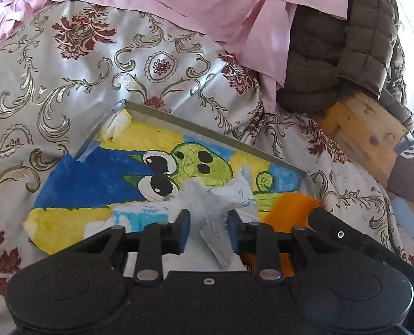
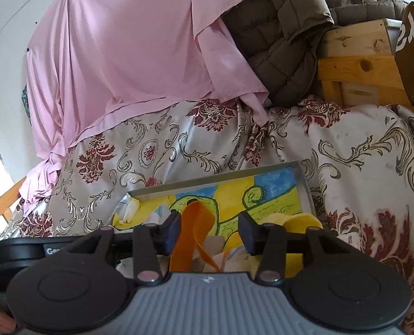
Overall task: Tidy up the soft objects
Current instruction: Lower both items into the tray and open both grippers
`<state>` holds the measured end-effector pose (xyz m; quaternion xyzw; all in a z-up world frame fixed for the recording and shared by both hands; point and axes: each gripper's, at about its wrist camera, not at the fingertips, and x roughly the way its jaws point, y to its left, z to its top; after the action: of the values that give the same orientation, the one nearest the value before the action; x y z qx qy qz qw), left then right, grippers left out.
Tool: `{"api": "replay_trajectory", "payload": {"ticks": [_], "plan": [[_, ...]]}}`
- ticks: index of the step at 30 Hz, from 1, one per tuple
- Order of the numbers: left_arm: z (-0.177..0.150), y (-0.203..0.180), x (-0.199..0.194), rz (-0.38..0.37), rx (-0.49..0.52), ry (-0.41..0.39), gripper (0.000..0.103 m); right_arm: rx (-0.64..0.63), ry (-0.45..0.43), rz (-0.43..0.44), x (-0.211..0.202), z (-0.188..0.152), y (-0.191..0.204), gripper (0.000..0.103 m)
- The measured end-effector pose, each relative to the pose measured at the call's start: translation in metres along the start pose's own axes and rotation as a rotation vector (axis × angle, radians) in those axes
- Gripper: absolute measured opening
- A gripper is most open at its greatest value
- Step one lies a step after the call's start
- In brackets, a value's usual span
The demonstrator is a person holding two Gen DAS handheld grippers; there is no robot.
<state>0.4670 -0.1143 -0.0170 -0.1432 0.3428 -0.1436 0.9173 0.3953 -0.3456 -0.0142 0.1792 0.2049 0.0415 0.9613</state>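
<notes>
Bedspread (image 1: 67, 89), silver with maroon damask; pink sheet (image 2: 128, 50) and quilted jacket (image 2: 285, 28) behind. Tray (image 1: 207, 131) with cartoon liner lay on it. White sock (image 1: 209, 212) between parted left gripper (image 1: 208, 224); orange sock (image 2: 195, 223) between parted right gripper (image 2: 208, 230).

The bedspread (image 1: 100, 83) is glossy satin-like cloth with a metallic-looking scroll print. The pink sheet (image 2: 128, 55) is thin, matt, smooth cloth. The jacket (image 2: 290, 28) is quilted, puffy, matt olive fabric. The frame (image 2: 354, 55) is bare, knotty wood. The tray (image 1: 207, 132) has dull grey metal walls, lined with a painted, matt, paper-like sheet. The white cloth (image 1: 215, 212) looks thin and gauzy; the orange cloth (image 2: 198, 223) looks soft. Both tools are matt black plastic.
</notes>
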Motion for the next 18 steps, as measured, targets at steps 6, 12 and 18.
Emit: {"api": "replay_trajectory", "payload": {"ticks": [6,12,18], "plan": [[0.0,0.002,-0.009,0.016,-0.003,-0.016,0.048,-0.017,-0.012,-0.022,-0.006,0.003,0.001,0.064],[0.0,0.0,-0.031,0.032,0.027,-0.06,0.06,-0.08,-0.055,-0.047,-0.027,0.01,0.013,0.079],[0.002,-0.011,-0.073,0.058,0.063,-0.16,0.074,-0.124,-0.101,-0.069,-0.061,0.019,0.026,0.088]]}}
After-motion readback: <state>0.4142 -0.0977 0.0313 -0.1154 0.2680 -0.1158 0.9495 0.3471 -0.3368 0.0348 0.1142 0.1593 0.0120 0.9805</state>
